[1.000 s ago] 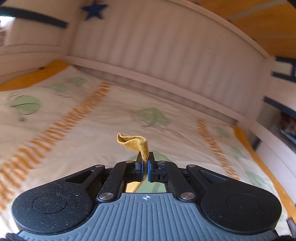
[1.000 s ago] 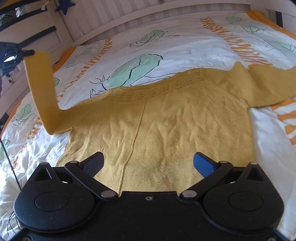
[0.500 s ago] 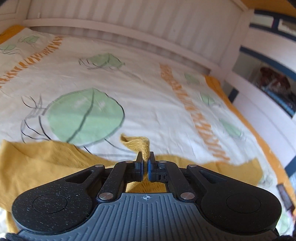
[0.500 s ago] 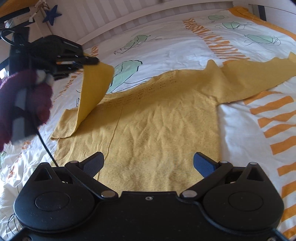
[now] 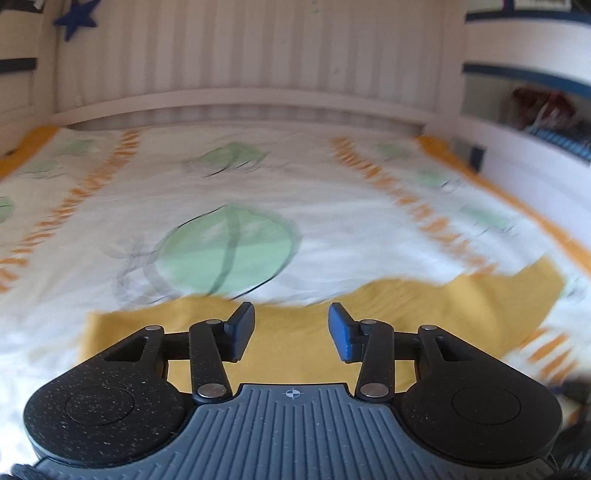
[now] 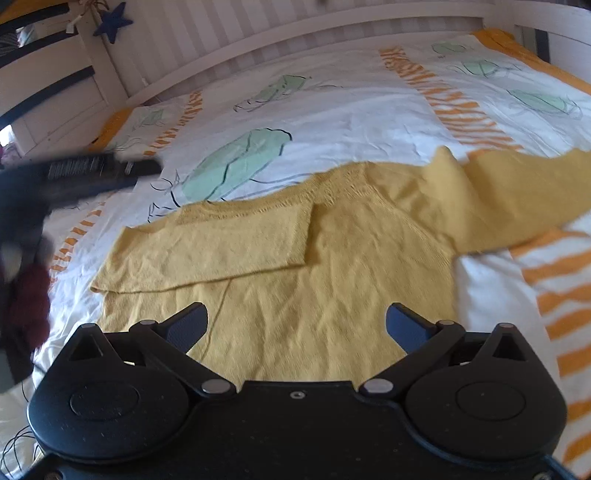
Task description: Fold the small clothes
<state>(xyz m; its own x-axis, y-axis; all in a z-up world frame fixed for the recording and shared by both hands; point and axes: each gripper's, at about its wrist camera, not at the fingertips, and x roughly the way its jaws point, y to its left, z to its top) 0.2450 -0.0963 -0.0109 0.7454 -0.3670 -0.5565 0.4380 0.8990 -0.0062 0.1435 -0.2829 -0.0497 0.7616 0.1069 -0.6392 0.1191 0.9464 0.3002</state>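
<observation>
The yellow sweater [image 6: 295, 295] lies flat on the bed [image 6: 351, 110], its hem toward the near edge and its neckline toward the slatted headboard [image 6: 258, 29]. One sleeve [image 6: 214, 243] is folded across the chest, lying on the body panel so that side makes a straight edge; the other sleeve [image 6: 517, 199] is spread out toward the right edge of the bed, not yet folded. The left claw [image 5: 291, 328] is parted with nothing between its fingers, just above the fabric near the folded side, though blur makes its height hard to judge. The right claw [image 6: 295, 328] is wide open and empty over the hem, probably placed to reach for the outstretched sleeve. The left claw shows in the right wrist view as a dark smear [image 6: 92, 170] at the left edge of the bed, clear of the cloth. A blue star [image 6: 112, 22] hangs on the frame, and nothing lies on the sweater to hinder the next fold
</observation>
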